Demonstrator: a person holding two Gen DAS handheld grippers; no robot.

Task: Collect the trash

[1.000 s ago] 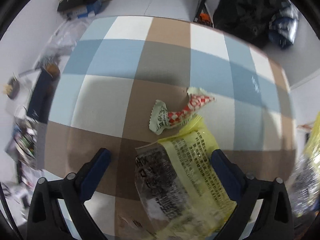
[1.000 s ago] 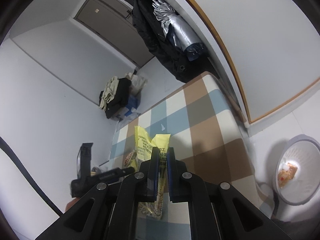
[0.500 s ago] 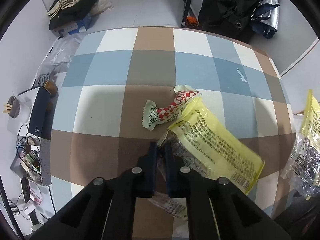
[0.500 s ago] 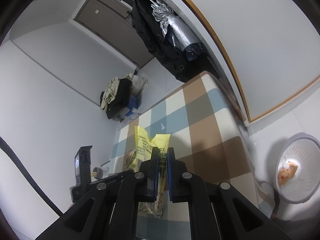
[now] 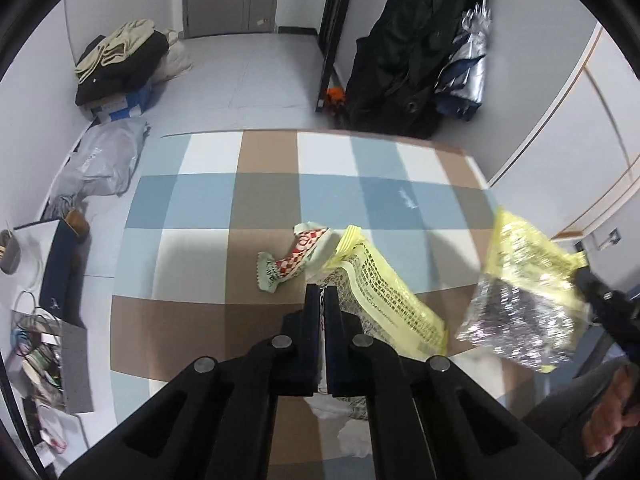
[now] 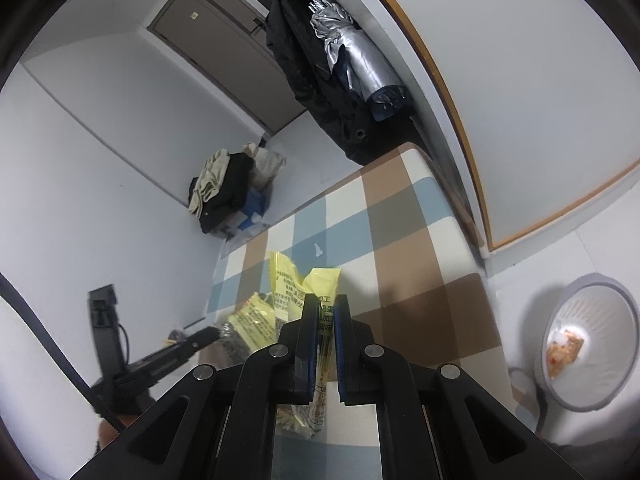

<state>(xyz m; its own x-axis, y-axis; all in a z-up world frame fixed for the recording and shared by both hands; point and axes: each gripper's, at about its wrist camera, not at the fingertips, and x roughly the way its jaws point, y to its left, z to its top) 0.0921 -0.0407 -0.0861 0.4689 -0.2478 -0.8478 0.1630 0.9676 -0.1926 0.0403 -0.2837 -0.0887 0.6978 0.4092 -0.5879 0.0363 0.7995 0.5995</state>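
Note:
My left gripper is shut on a yellow printed snack bag and holds it above the checkered mat. A red-and-white checked wrapper lies on the mat just ahead of it. My right gripper is shut on a second yellow snack bag, which also shows at the right of the left wrist view. The left gripper and its bag show at lower left of the right wrist view. A grey trash bin with a white liner holds an orange wrapper.
A small white scrap lies on the mat. Dark coats and a silver umbrella hang at the far end. A pile of clothes on boxes, plastic bags and clutter line the left side.
My left gripper closed on the yellow bag and lifted it up off the mat. The right gripper kept hold of its bag and hardly moved.

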